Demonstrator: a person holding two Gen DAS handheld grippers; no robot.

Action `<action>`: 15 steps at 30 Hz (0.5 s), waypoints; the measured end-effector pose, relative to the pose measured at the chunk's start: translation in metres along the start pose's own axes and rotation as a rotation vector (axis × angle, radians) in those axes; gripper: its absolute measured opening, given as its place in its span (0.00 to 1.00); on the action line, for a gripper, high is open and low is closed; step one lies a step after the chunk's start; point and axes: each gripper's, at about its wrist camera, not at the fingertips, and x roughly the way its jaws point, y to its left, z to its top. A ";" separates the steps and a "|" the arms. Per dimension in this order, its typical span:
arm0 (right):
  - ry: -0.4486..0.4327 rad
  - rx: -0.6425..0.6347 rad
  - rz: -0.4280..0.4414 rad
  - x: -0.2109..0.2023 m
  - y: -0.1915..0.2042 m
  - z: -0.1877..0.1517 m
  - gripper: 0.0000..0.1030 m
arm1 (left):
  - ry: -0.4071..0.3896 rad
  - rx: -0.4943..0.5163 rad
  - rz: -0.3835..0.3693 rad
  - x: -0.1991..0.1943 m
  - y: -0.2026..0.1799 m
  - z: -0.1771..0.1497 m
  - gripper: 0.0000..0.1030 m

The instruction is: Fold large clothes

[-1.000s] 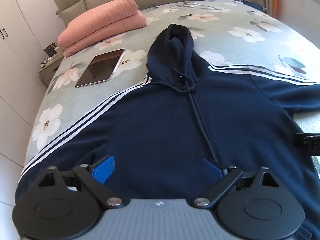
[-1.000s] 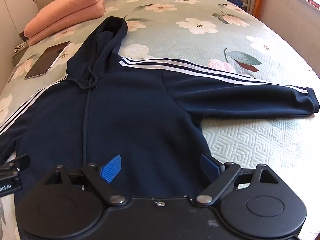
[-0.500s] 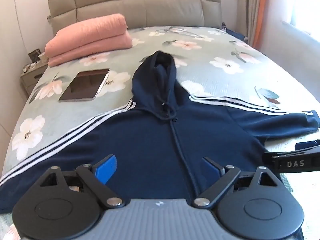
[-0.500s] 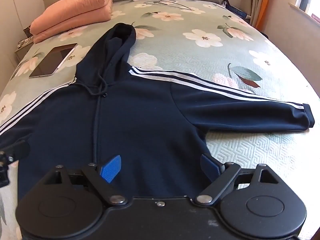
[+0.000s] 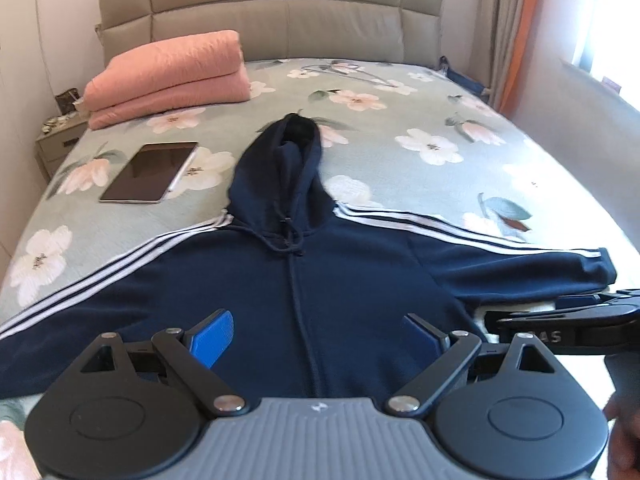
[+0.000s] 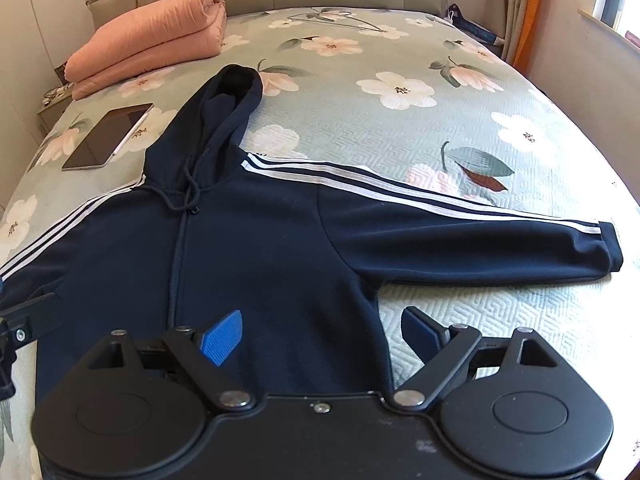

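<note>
A navy hoodie with white sleeve stripes lies flat, front up, on the bed, hood pointing to the headboard and both sleeves spread sideways. My left gripper hovers open over its lower body near the zip line, nothing between its blue pads. My right gripper is open too, above the hoodie's right side edge below the armpit. The right sleeve ends in a cuff near the bed's right edge. In the left wrist view the right gripper's body shows at the far right.
A folded pink quilt lies near the headboard at the left. A dark tablet with a pen rests left of the hood. The floral bedspread stretches right of the hood. A nightstand stands at the left.
Both grippers have pulled back and risen from the hoodie, so more of the bed and headboard shows. The hoodie has not moved. Both stay open.
</note>
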 end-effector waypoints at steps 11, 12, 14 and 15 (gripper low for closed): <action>0.013 -0.010 0.017 0.006 -0.019 -0.005 0.99 | 0.036 -0.046 -0.051 0.007 -0.018 0.000 0.87; 0.015 -0.006 0.020 0.007 -0.021 -0.005 0.99 | 0.034 -0.045 -0.047 0.007 -0.020 0.001 0.87; 0.018 0.001 0.028 0.010 -0.026 -0.003 0.99 | 0.031 -0.044 -0.039 0.006 -0.022 0.003 0.87; 0.019 0.001 0.030 0.011 -0.028 -0.003 0.99 | 0.030 -0.044 -0.037 0.007 -0.023 0.003 0.87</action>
